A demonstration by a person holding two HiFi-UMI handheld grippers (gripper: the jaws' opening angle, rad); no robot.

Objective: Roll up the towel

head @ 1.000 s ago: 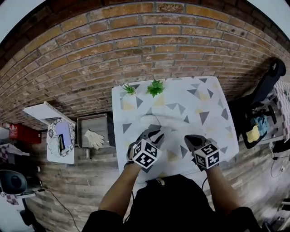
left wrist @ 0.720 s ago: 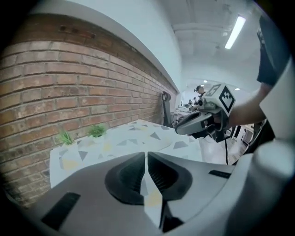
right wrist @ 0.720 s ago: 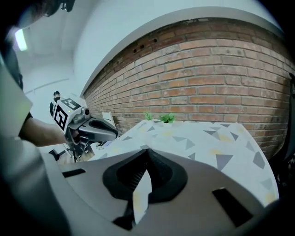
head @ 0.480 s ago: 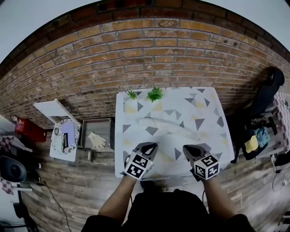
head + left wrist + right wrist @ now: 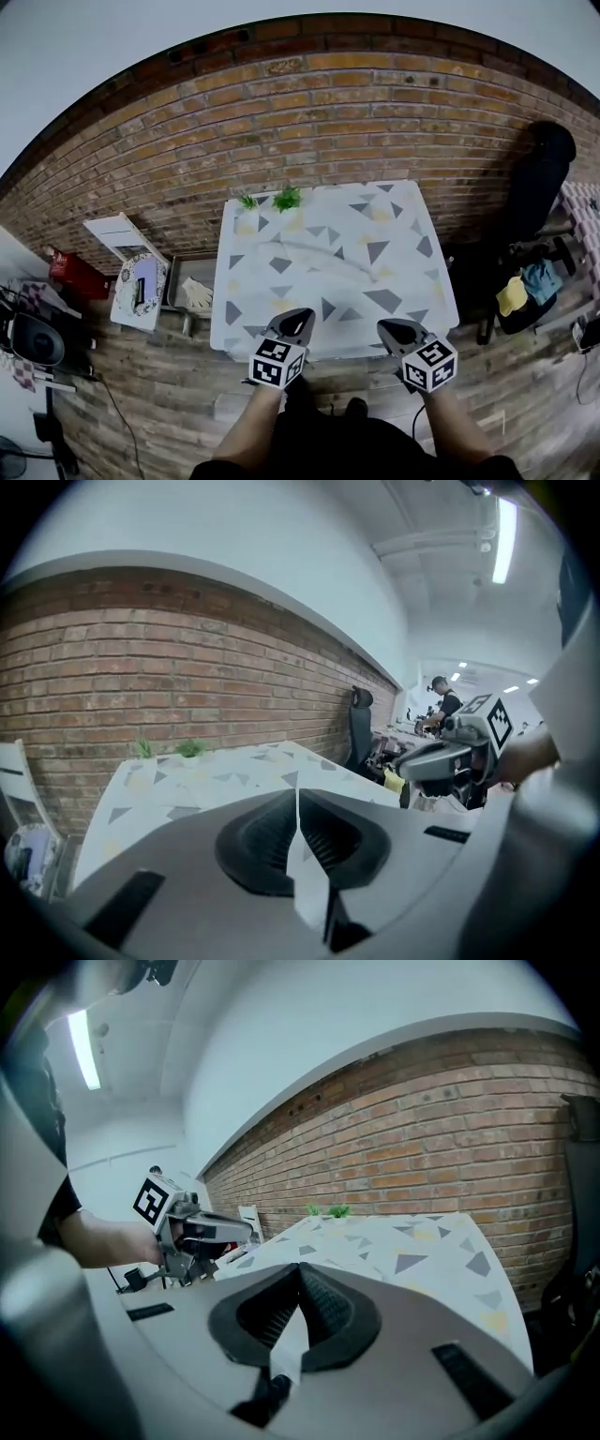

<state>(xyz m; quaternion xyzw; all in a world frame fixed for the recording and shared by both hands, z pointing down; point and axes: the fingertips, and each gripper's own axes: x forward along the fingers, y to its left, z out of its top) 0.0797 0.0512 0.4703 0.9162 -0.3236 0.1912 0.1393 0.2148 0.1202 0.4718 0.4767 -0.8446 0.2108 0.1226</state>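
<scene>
At the patterned table's (image 5: 398,234) front edge, left gripper (image 5: 298,318), just closing, and right gripper (image 5: 388,326) are being held shut, empty, apart from the towel (image 5: 323,259).

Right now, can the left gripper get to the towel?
Probably yes: only bare table lies between the left gripper and the towel, though it hangs at the near edge, jaws just closed on nothing.
</scene>
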